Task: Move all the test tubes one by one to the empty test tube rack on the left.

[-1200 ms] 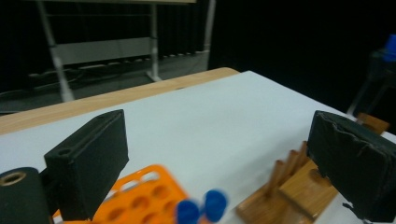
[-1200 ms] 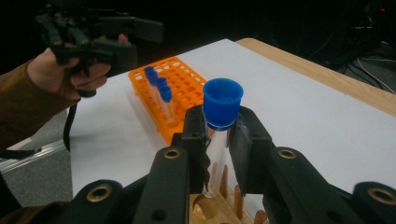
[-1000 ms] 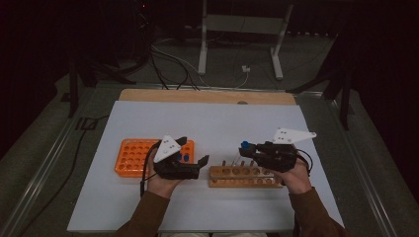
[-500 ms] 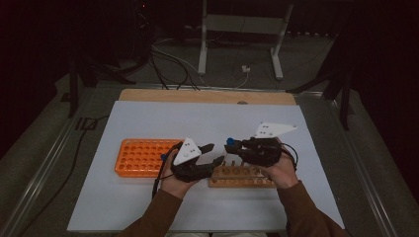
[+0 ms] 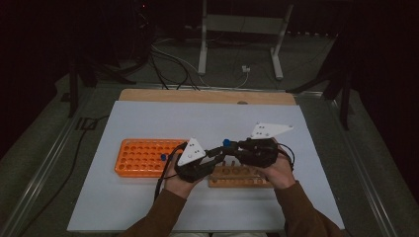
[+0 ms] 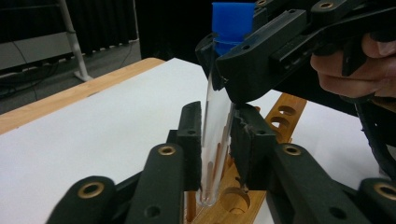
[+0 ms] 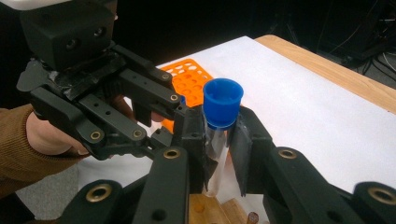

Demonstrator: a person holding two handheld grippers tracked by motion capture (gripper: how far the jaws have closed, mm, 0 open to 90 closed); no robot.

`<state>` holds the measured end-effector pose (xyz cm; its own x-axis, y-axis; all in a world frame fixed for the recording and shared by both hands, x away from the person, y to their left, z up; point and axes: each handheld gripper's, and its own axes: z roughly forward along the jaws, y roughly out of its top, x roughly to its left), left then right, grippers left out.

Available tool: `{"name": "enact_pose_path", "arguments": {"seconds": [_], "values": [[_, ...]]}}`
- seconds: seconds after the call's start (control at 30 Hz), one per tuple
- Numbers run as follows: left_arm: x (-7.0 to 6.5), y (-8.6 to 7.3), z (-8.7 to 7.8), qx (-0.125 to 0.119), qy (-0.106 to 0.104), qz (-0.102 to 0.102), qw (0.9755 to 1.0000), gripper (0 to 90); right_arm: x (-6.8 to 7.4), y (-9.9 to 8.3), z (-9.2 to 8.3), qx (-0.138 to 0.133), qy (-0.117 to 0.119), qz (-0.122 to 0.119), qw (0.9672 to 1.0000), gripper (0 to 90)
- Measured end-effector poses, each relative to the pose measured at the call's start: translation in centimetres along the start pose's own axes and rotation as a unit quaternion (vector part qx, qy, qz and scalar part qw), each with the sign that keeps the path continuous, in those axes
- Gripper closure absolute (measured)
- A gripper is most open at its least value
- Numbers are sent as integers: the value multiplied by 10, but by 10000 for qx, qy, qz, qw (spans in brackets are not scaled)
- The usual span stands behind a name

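Dark surroundings with cables and a metal stand on the floor frame a white tabletop (image 5: 148, 207) edged in wood at twelve o'clock. A person in brown sleeves reaches in from six o'clock, a black gripper in each hand, the two meeting near the middle of the tabletop.

Between them stands a clear test tube (image 6: 215, 126) with a blue cap (image 7: 222, 101), held nearly upright above a wooden tube rack (image 5: 239, 176). The right gripper (image 7: 215, 140) is clamped on the tube just under the cap. The left gripper (image 6: 215, 149), coming in from nine o'clock in the high view, has just been closing and its pads now press the glass lower down, so both grip the same tube. The tube's rounded bottom hangs just over one of the wooden rack's holes; whether it touches the wood I cannot tell.

An orange tube rack (image 5: 141, 157) lies at nine o'clock of the wooden one, just beside the left hand (image 5: 179, 183), with something small and blue near its right end.
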<state>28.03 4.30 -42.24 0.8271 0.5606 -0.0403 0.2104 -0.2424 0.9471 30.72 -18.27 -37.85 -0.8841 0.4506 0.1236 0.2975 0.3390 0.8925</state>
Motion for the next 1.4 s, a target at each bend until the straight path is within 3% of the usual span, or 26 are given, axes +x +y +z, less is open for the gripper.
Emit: {"name": "enact_pose_path", "arguments": {"seconds": [0.17,0.47,0.57,0.8,1.03,1.4], "values": [[-2,-1,1,-7,2,26,10000,780,0,0,0,25,3,12,10000,740],[3,-1,2,31,111,-89,9999,783,-6,-1,-6,-62,-54,263,9996,393],[5,-1,2,61,165,-136,9998,783,-6,-3,-7,-124,-309,220,9992,265],[8,-2,1,59,232,-203,9995,783,-14,-12,-10,-154,-706,341,9968,87],[12,-4,-3,65,305,-266,9992,783,-22,-24,-13,-2,-1027,417,9938,18],[21,-5,-12,-49,407,-417,9983,783,-31,-40,-27,-66,-1214,566,9910,0]]}}
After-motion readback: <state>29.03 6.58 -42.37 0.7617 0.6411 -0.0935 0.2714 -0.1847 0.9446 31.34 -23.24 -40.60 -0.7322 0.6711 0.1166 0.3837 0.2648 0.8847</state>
